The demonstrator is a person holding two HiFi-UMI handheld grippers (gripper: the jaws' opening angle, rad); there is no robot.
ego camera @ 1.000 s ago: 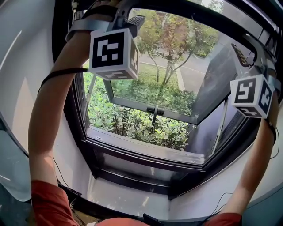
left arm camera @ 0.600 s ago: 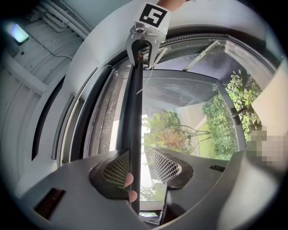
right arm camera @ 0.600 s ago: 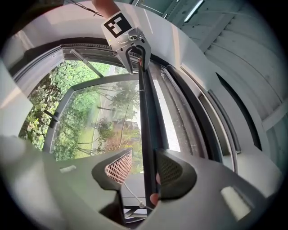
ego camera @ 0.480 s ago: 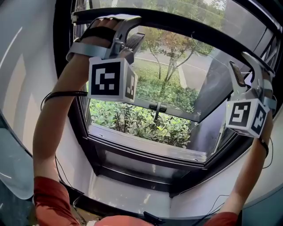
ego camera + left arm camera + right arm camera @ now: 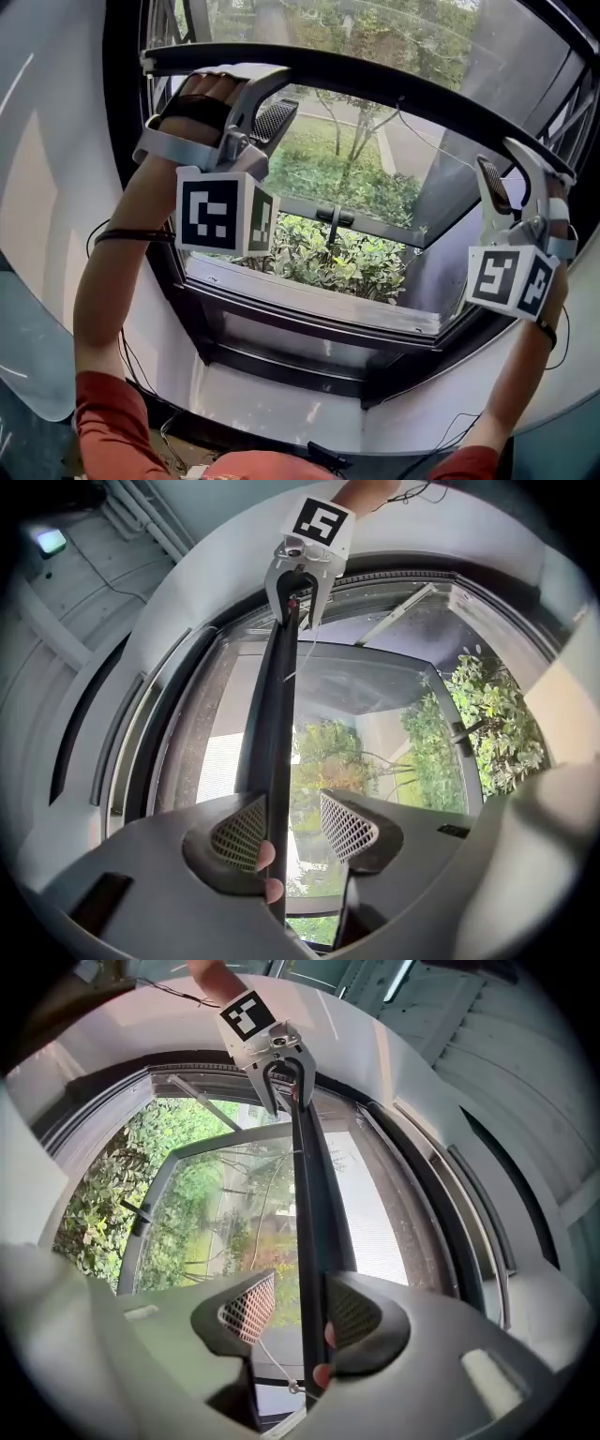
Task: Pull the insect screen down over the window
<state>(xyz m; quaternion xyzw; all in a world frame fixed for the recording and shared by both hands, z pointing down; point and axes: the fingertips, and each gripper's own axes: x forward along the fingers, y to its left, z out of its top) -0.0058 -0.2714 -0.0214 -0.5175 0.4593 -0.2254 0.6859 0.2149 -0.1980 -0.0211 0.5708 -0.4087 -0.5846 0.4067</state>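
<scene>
left claw (image 5: 281, 91) and right claw (image 5: 511, 161) hook the pull bar (image 5: 375, 82) half-open, unclamped. uneven pulling could jam its 3 o'clock end.

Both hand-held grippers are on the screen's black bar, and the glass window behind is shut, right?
Not shut: the head view shows the glass window swung open outward. The left hand-held gripper and right hand-held gripper are on the black bar.
</scene>
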